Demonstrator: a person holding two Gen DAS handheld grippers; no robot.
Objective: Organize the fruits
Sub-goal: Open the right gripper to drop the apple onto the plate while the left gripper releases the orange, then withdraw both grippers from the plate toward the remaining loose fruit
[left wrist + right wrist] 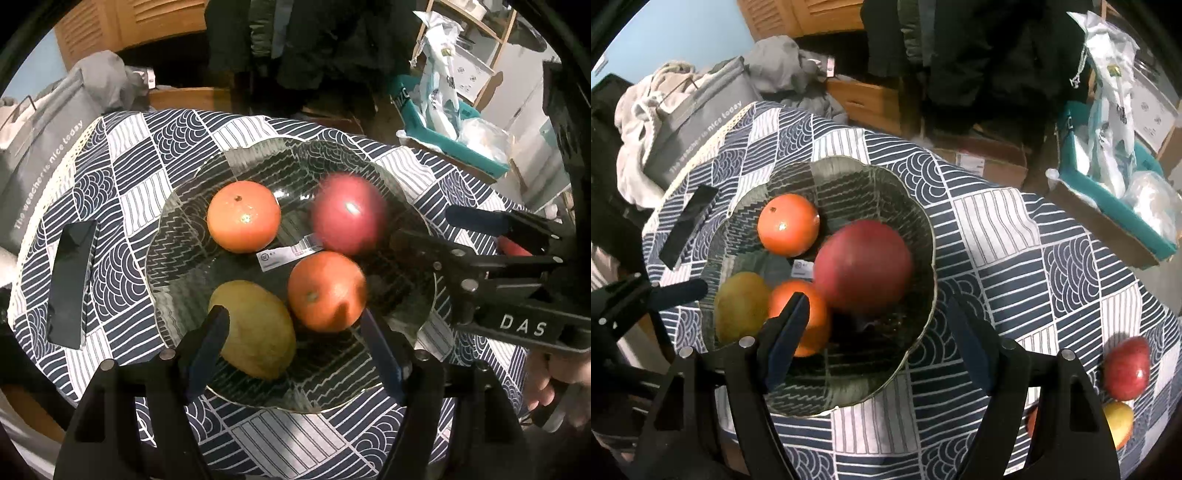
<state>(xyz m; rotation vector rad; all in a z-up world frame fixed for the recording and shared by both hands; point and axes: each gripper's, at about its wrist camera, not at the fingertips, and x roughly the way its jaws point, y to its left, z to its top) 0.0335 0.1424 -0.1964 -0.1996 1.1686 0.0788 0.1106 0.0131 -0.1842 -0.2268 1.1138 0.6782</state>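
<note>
A dark glass bowl (413, 314) (923, 229) on the patterned tablecloth holds two oranges (243, 216) (325, 291), a dark red fruit (349, 214) (862, 266) and a yellow-green mango (260, 328) (740, 306). The red fruit looks blurred, free of both grippers. My left gripper (295, 332) is open and empty above the bowl's near side, over the mango and near orange. My right gripper (877, 332) is open and empty above the bowl's right near rim; it also shows in the left wrist view (421, 225). A red apple (1128, 369) and a yellow-red fruit (1119, 424) lie on the cloth at right.
A black phone (72, 284) (689, 225) lies on the cloth left of the bowl. A grey bag (698, 118) and clothes sit behind the table. A teal box (1115, 199) with plastic bags stands at the back right. A barcode label (291, 253) lies in the bowl.
</note>
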